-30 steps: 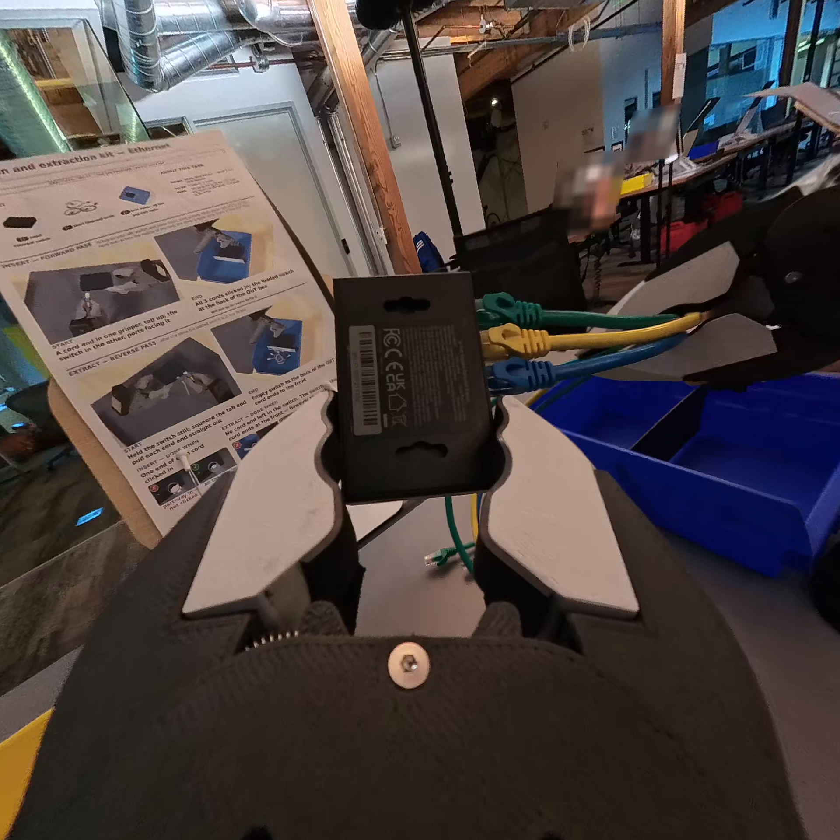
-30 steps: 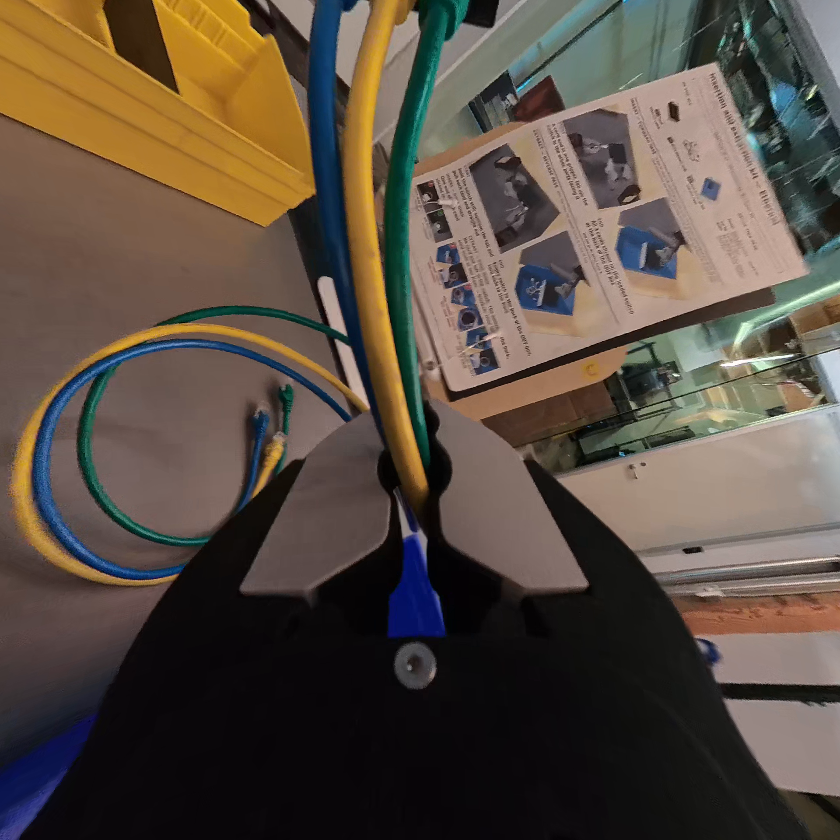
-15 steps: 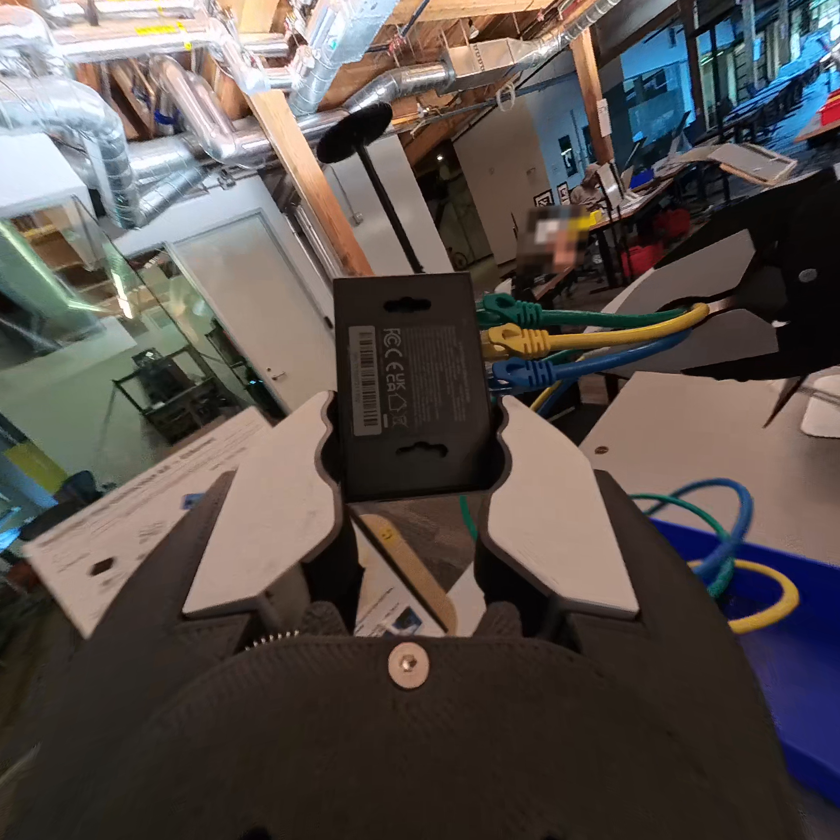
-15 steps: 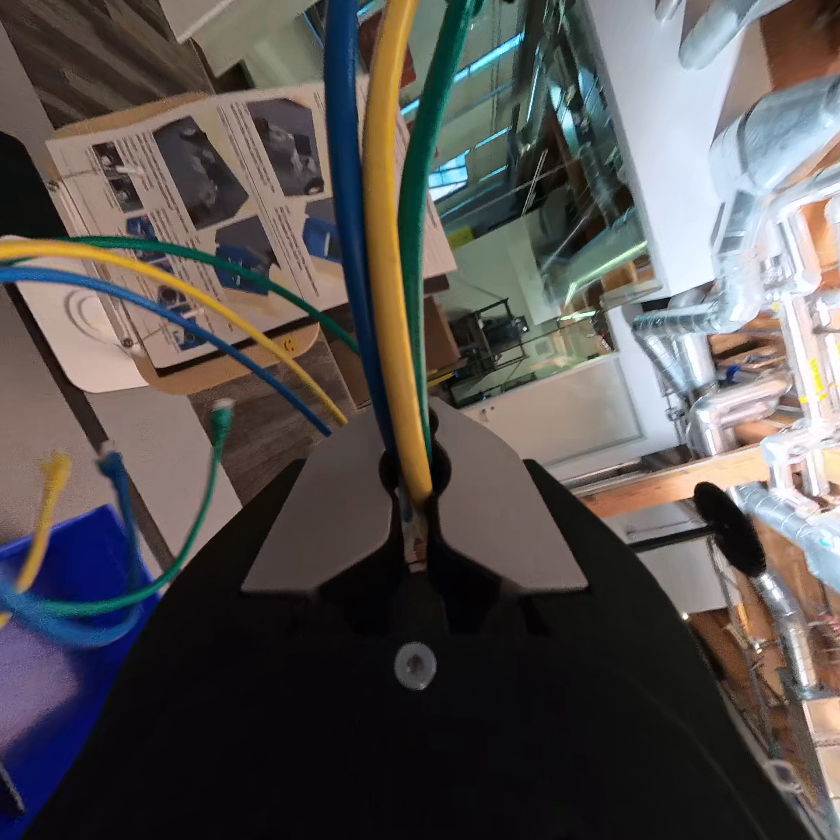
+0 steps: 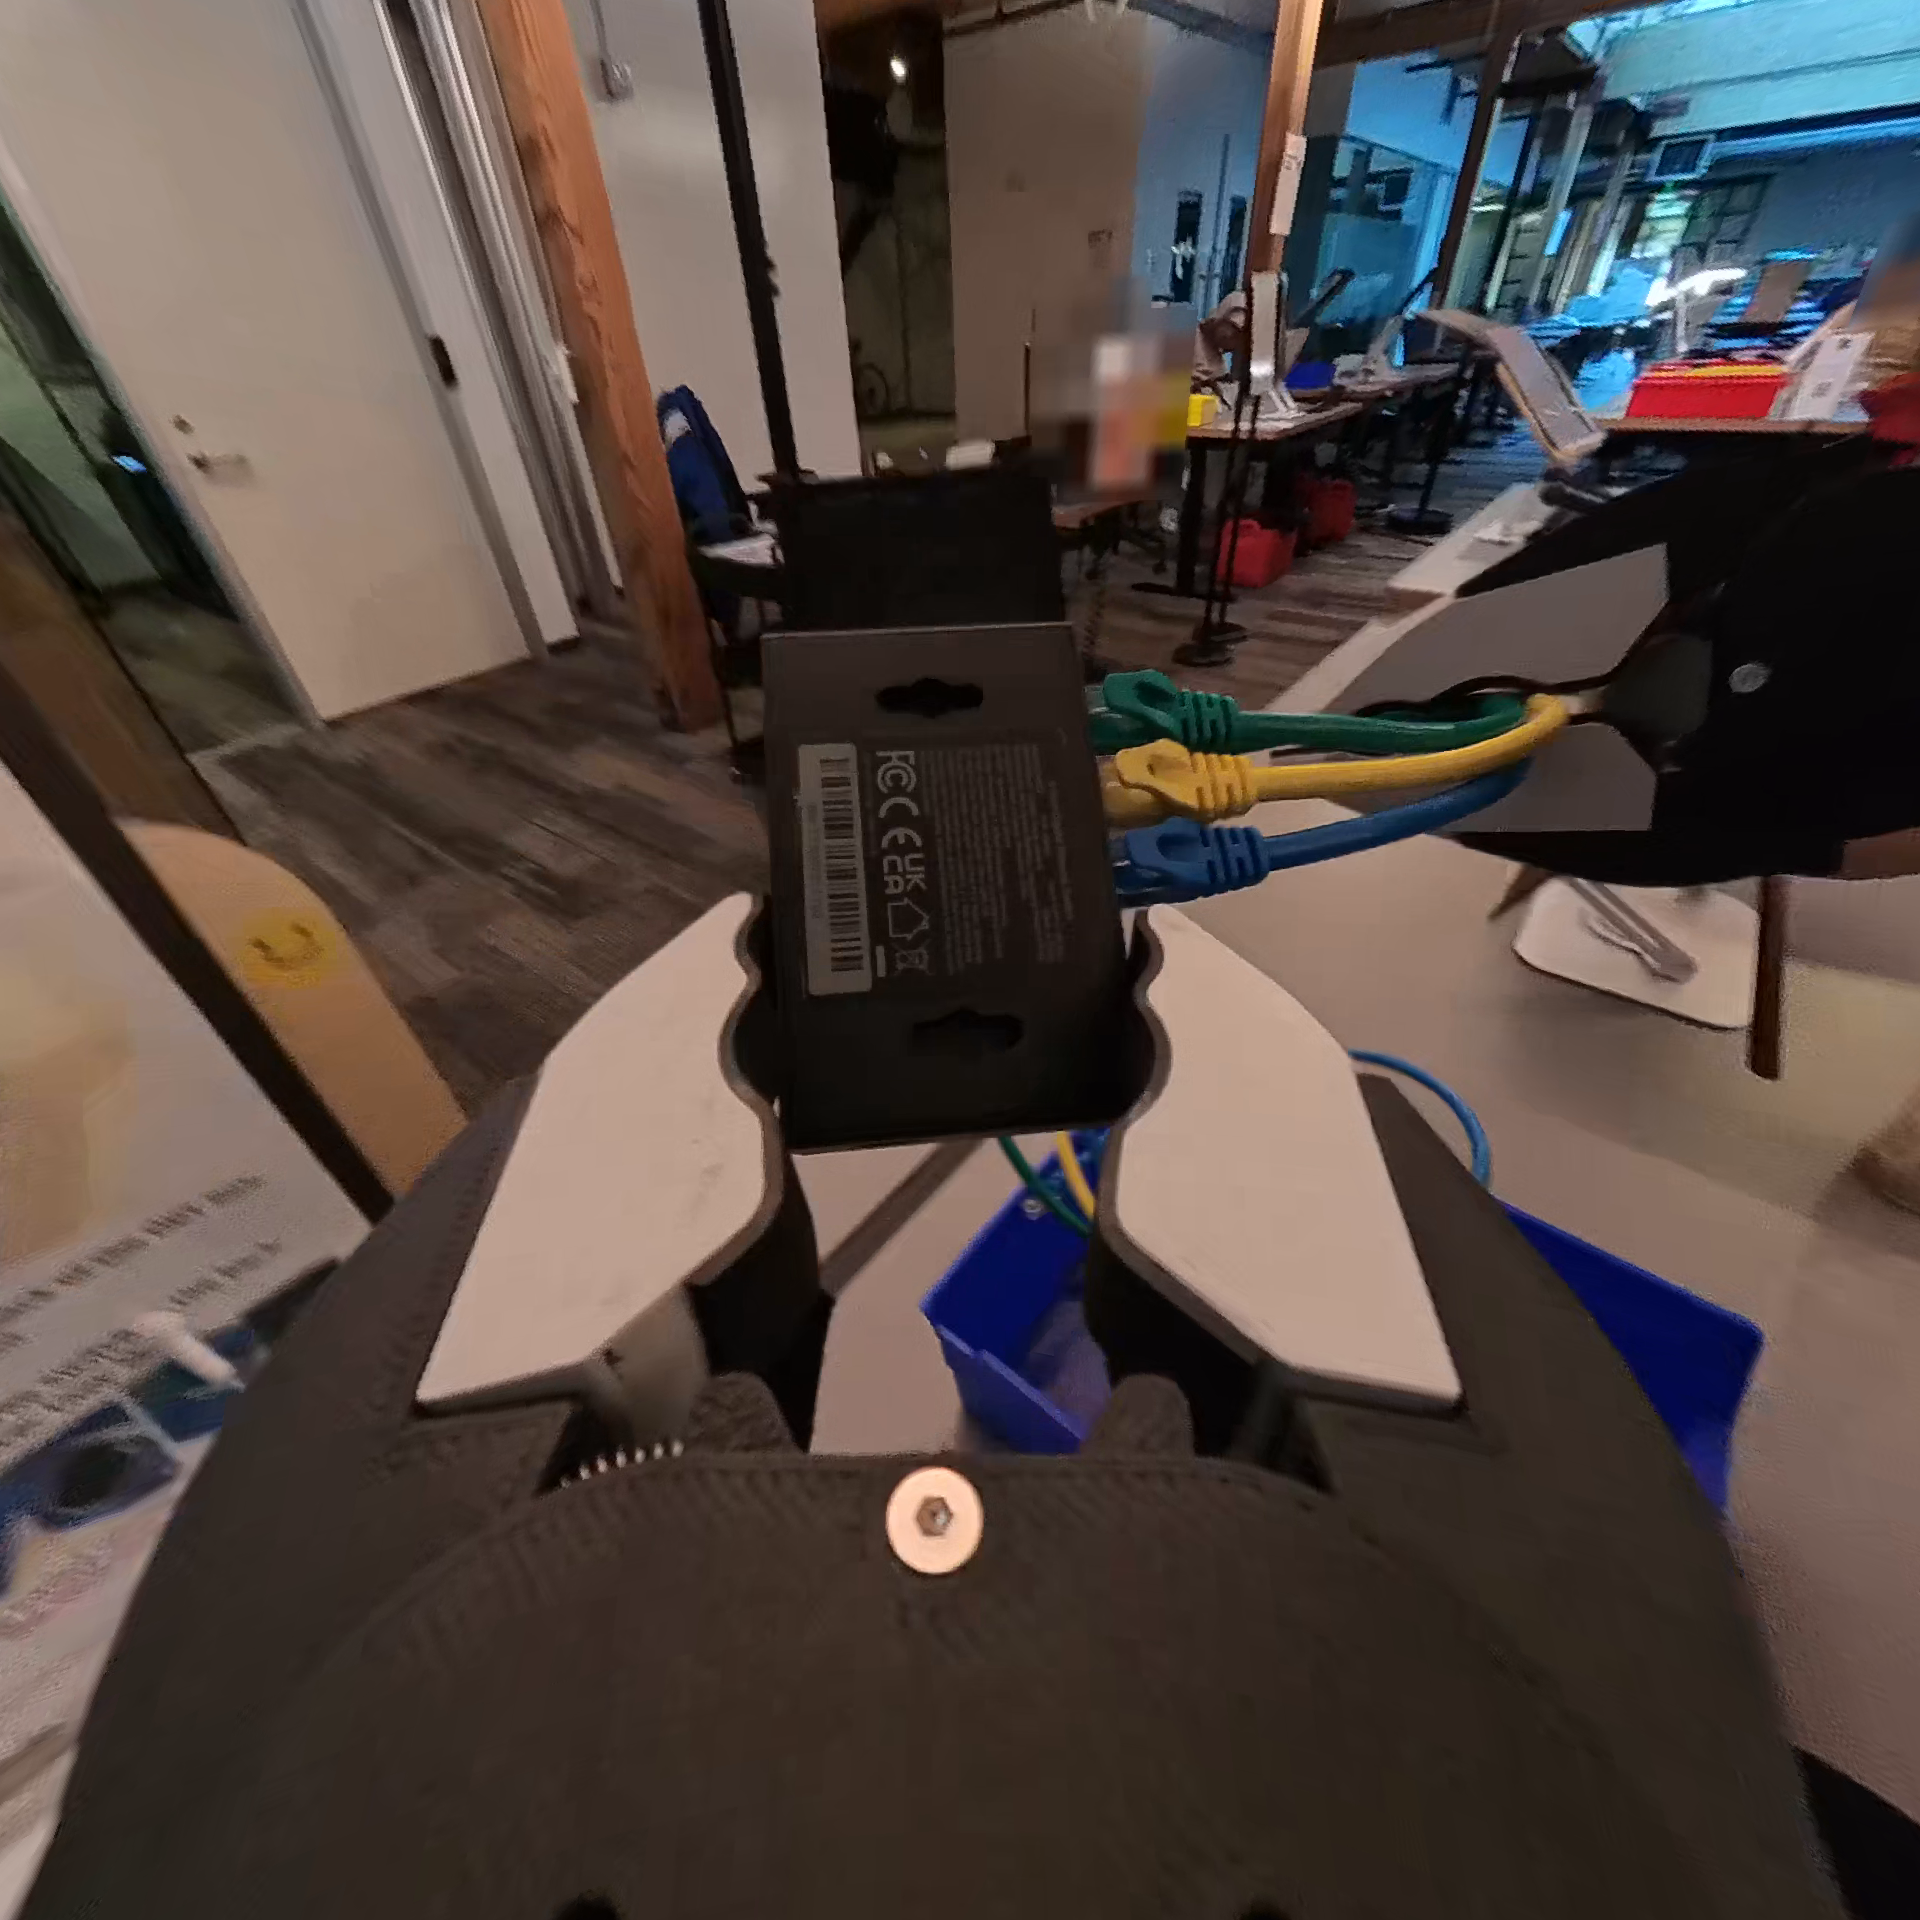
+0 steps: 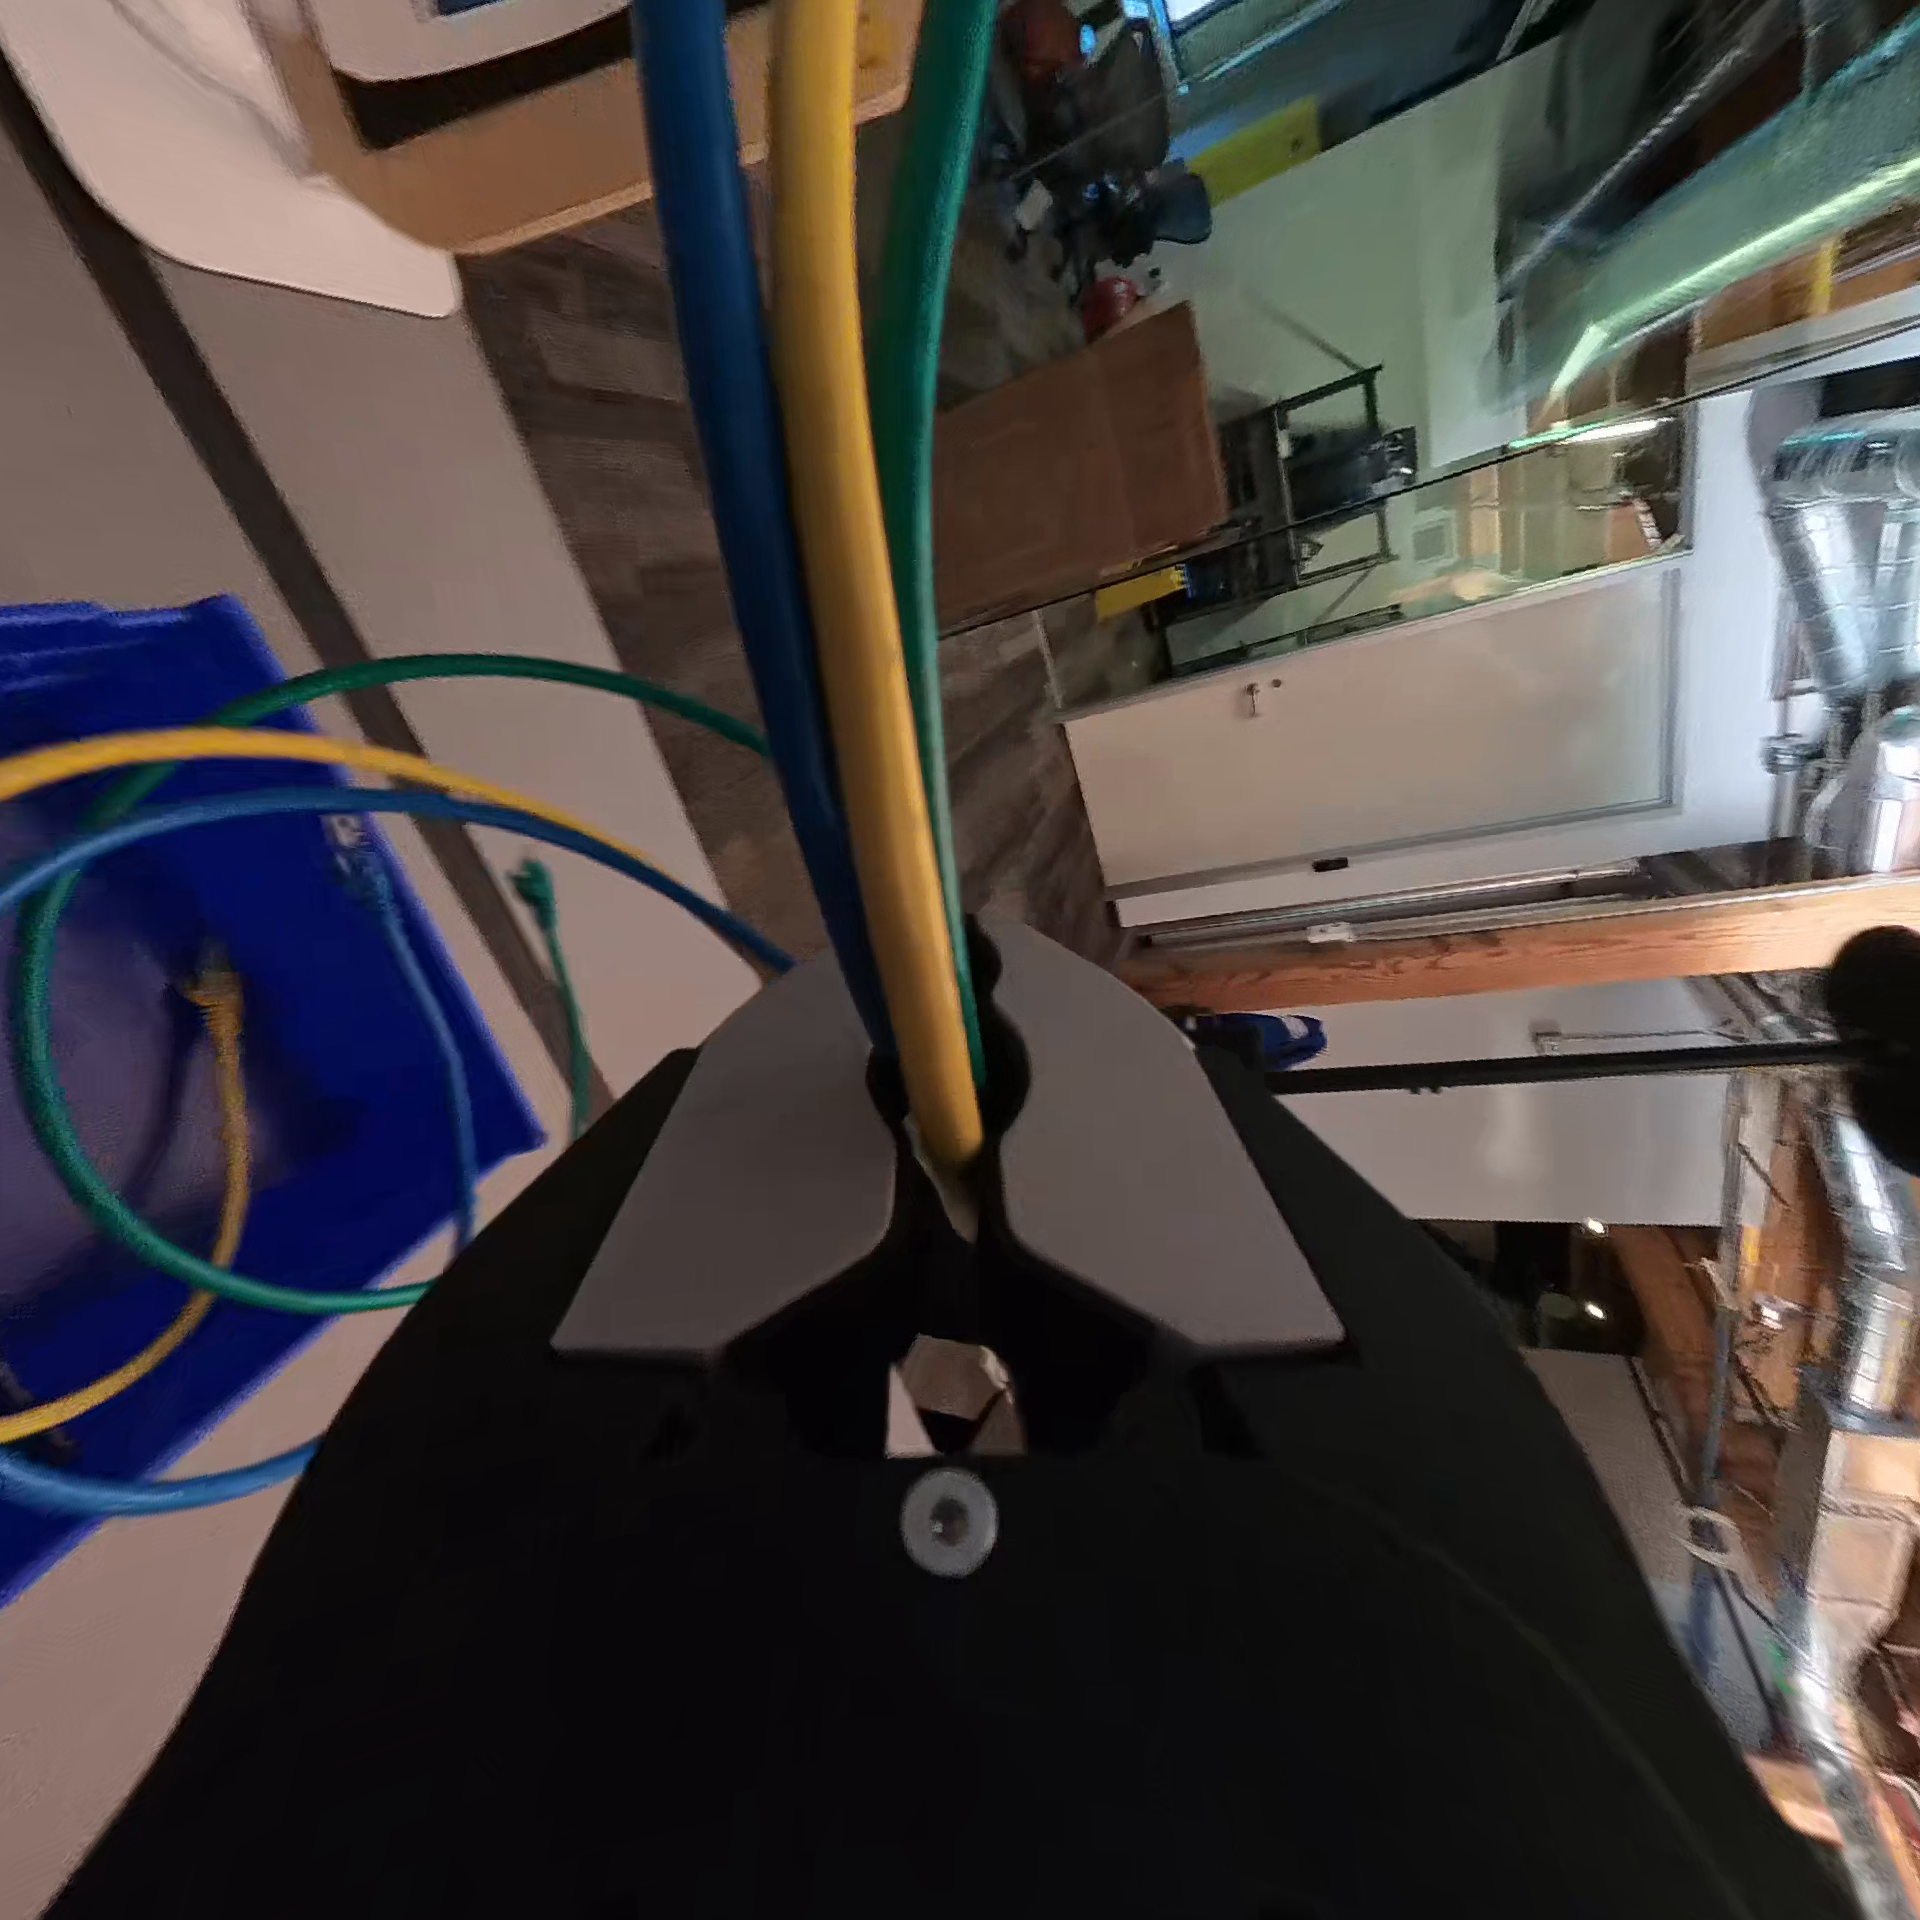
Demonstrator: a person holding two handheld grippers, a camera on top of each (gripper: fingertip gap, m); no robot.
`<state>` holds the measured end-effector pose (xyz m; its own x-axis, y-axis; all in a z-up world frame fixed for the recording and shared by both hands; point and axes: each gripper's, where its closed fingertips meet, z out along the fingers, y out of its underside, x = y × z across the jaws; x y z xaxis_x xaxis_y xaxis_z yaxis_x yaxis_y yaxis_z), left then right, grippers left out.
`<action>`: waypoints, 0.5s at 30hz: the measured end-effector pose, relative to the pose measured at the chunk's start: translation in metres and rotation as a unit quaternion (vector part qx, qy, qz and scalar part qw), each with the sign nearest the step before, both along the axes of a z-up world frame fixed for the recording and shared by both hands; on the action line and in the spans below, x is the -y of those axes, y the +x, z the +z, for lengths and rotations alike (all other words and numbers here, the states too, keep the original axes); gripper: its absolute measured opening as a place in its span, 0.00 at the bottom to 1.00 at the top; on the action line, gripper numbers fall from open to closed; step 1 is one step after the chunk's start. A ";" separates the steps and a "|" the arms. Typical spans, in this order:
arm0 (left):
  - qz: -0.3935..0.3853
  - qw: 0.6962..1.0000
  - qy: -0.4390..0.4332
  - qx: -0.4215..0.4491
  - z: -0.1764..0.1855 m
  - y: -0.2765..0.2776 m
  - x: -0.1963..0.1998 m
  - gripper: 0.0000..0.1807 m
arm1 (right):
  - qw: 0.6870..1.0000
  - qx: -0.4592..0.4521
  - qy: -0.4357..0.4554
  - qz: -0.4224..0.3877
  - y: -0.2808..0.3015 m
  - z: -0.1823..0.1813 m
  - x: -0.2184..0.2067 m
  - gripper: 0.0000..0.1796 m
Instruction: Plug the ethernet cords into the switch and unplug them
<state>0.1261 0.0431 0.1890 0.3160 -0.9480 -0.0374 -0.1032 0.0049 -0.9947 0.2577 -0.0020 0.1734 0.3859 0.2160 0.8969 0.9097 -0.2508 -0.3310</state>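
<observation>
While the bench point(image 5: 1455, 997) and the blue bin point(image 5: 1621, 1340) lie below both tools, the work itself hangs in the air above them. The left gripper point(image 5: 940, 1023) is clamped on the switch point(image 5: 935, 883), which stands upright between its fingers with the labelled underside facing the camera and the ports on its right edge. From those ports the green cord point(image 5: 1174, 712), yellow cord point(image 5: 1184, 781) and blue cord point(image 5: 1195, 857) run straight out to the right, stacked in that order from top to bottom, all three plugs seated. The right gripper point(image 5: 1558, 717) sits at the far end of that short run, closed on the bundle; its own view shows the three cords passing up out of its nearly shut fingers point(image 6: 790, 1132), the loose ends looping down toward the bin.

The cords' long axis lies along the line from port to right gripper, so a pull for unplugging would probably go straight rightward, away from the switch. The right gripper is the nearer one to the plugs, though it grips the cables behind them, not the latches. The left is held level, the right rolled sideways.
</observation>
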 end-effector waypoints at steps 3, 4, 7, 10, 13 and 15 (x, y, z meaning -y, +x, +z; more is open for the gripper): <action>-0.020 0.999 -0.002 -0.031 -0.036 0.001 0.005 0.35 | 0.996 -0.068 -0.043 0.031 -0.006 -0.051 0.005 0.02; -0.026 0.999 0.006 -0.046 -0.047 0.002 0.007 0.35 | 0.993 -0.096 -0.059 0.044 -0.010 -0.069 0.009 0.02; -0.039 0.992 0.035 -0.111 -0.080 0.006 0.008 0.35 | 0.981 -0.139 -0.115 0.068 -0.020 -0.129 0.018 0.02; -0.052 0.979 0.062 -0.187 -0.111 0.018 0.009 0.35 | 0.968 -0.158 -0.186 0.060 -0.018 -0.190 0.025 0.02; -0.079 0.960 0.094 -0.253 -0.138 0.032 0.014 0.35 | 0.943 -0.168 -0.283 0.053 -0.017 -0.242 0.042 0.06; -0.082 0.947 0.119 -0.286 -0.149 0.039 0.013 0.35 | 0.939 -0.155 -0.305 0.030 -0.009 -0.256 0.047 0.10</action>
<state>0.1647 0.0304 0.0400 0.0276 -0.9256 -0.3775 -0.6032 0.2857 -0.7447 0.2485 -0.0487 -0.0831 0.5789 0.6824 0.4463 0.8118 -0.4308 -0.3942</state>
